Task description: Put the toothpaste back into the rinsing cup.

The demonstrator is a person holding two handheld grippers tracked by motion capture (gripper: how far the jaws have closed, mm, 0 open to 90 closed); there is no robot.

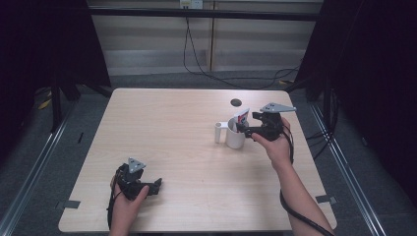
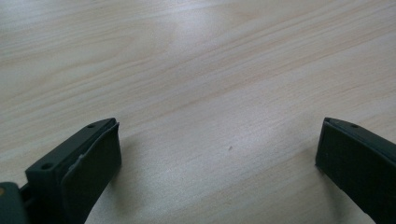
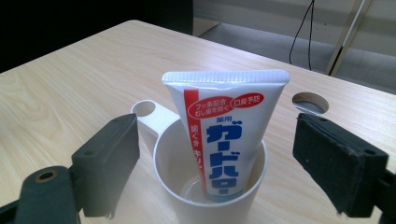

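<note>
A white cup (image 1: 235, 135) with a side handle (image 1: 219, 132) stands right of the table's middle. A white toothpaste tube (image 3: 225, 133) with red and blue print stands inside it, crimped end up, leaning on the rim; the tube (image 1: 241, 117) pokes out above the cup. My right gripper (image 1: 246, 127) is open just right of the cup, its jaws on either side of the tube and apart from it (image 3: 215, 163). My left gripper (image 1: 156, 186) rests low over the table near the front left, open (image 2: 217, 154), nothing between its jaws.
The wooden table (image 1: 172, 123) has a round cable hole (image 1: 236, 102) behind the cup. Cables hang down the wall and trail on the floor behind the table. Dark curtains stand at both sides.
</note>
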